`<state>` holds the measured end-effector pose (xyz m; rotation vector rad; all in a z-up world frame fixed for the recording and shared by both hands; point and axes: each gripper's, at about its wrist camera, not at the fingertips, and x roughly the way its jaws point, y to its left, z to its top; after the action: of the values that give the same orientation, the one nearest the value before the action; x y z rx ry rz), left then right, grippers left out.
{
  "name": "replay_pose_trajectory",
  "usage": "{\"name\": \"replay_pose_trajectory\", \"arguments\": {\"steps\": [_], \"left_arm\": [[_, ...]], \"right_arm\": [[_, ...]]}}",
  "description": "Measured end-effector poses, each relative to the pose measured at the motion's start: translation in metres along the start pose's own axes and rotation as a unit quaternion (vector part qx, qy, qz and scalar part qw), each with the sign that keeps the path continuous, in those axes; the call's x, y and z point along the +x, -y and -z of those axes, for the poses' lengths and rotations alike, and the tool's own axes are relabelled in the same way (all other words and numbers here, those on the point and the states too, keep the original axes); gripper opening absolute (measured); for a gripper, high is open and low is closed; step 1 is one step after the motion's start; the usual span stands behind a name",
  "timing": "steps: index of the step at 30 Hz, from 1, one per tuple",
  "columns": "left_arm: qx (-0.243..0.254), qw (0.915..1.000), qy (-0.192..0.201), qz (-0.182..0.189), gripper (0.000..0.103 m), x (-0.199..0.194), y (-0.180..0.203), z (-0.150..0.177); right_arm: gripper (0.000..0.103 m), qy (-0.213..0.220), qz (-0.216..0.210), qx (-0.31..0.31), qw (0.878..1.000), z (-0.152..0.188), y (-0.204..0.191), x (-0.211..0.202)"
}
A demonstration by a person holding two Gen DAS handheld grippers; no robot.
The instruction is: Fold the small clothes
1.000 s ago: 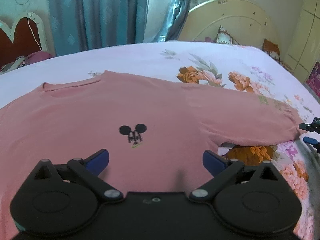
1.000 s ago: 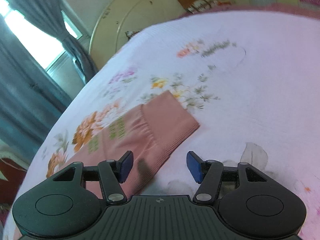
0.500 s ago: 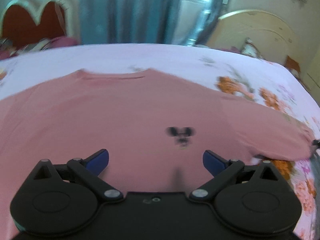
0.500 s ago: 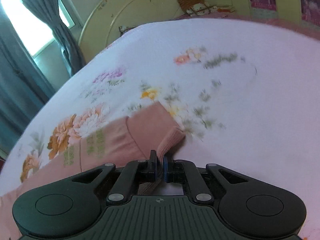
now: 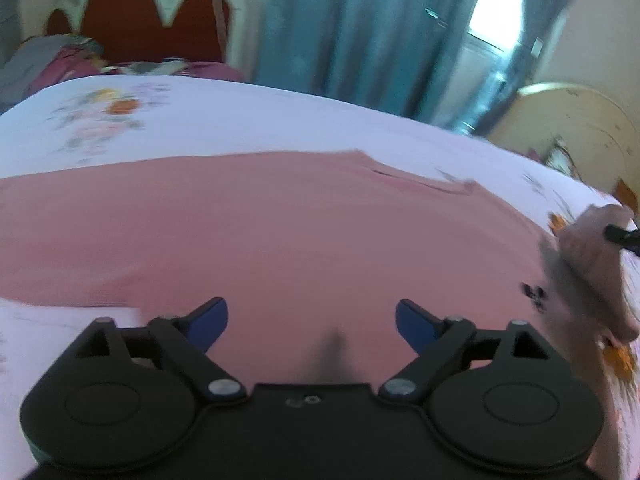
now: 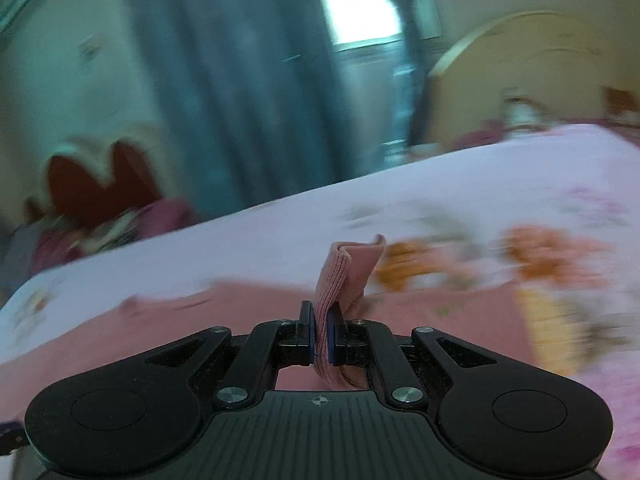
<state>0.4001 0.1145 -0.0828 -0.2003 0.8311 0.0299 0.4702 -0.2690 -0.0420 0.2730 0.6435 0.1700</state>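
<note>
The right gripper (image 6: pixel 319 340) pinches the sleeve cuff (image 6: pixel 340 276) to fold it over the pink shirt (image 5: pixel 280 232), whose body lies flat on the bed (image 5: pixel 240 120), while the left gripper's (image 5: pixel 311 322) spread fingers (image 5: pixel 210 316) are closing, empty, above that shirt.

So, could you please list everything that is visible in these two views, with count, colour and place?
shirt: one, pink, spread flat on the bed, small black print near its right side.
sleeve cuff: one, pink, ribbed, lifted off the bed, pinched in the right tongs.
bed sheet: one, white with orange and pink flowers, under the shirt.
headboard: one, cream, far right.
heart-shaped headboard: one, red with white edge, far left.
curtains: blue, behind the bed, by a bright window.
left tongs: black with blue pads, jaws closing, nothing between them, above the shirt.
right tongs: black, blue pads, shut on the cuff.
</note>
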Motion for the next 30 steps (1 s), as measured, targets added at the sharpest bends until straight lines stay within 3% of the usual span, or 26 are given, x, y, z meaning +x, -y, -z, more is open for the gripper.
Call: {"name": "replay_pose_trajectory", "arguments": {"steps": [4, 7, 12, 14, 15, 16, 17, 19, 20, 21, 22, 26, 30], "left_arm": [[-0.022, 0.9997, 0.006, -0.006, 0.094, -0.014, -0.040, 0.001], [-0.038, 0.9991, 0.016, -0.010, 0.088, -0.024, -0.065, 0.004], [-0.062, 0.9977, 0.029, -0.001, 0.086, -0.031, -0.081, 0.006], [-0.058, 0.9980, 0.024, 0.014, 0.089, -0.025, -0.076, 0.004], [-0.054, 0.9980, 0.019, 0.027, 0.090, -0.021, -0.071, 0.004], [-0.049, 0.9979, 0.015, 0.040, 0.090, -0.015, -0.063, 0.003], [-0.044, 0.9977, 0.012, 0.051, 0.090, -0.010, -0.055, 0.002], [-0.027, 0.9963, 0.006, 0.081, 0.090, 0.003, -0.029, -0.001], [-0.019, 0.9951, 0.005, 0.097, 0.089, 0.009, -0.016, -0.002], [-0.013, 0.9937, 0.001, 0.111, 0.088, 0.017, -0.004, -0.003], [-0.010, 0.9921, -0.012, 0.125, 0.083, 0.028, 0.009, -0.004], [0.003, 0.9900, -0.044, 0.134, 0.062, 0.068, 0.039, -0.011], [-0.013, 0.9860, -0.066, 0.152, 0.044, 0.098, 0.049, -0.017]], "right_arm": [[0.005, -0.032, -0.050, -0.050, 0.997, 0.027, -0.085, 0.037], [0.005, -0.065, -0.070, -0.078, 0.992, 0.055, -0.132, 0.066], [0.005, -0.118, -0.079, -0.090, 0.986, 0.096, -0.164, 0.097], [0.010, -0.102, -0.074, -0.104, 0.987, 0.105, -0.167, 0.091], [0.033, -0.096, -0.069, -0.120, 0.986, 0.106, -0.165, 0.083], [0.079, -0.087, -0.057, -0.135, 0.985, 0.108, -0.165, 0.074], [0.089, -0.061, -0.053, -0.142, 0.987, 0.109, -0.158, 0.062], [0.083, -0.059, -0.050, -0.133, 0.988, 0.104, -0.134, 0.050], [0.073, -0.068, -0.043, -0.118, 0.990, 0.103, -0.119, 0.047], [0.048, -0.078, -0.031, -0.098, 0.992, 0.104, -0.101, 0.041], [0.039, -0.084, -0.016, -0.081, 0.993, 0.106, -0.085, 0.035], [0.039, -0.072, 0.063, -0.027, 0.995, 0.108, -0.016, 0.000], [0.040, -0.059, 0.135, 0.010, 0.989, 0.103, 0.035, -0.017]]}}
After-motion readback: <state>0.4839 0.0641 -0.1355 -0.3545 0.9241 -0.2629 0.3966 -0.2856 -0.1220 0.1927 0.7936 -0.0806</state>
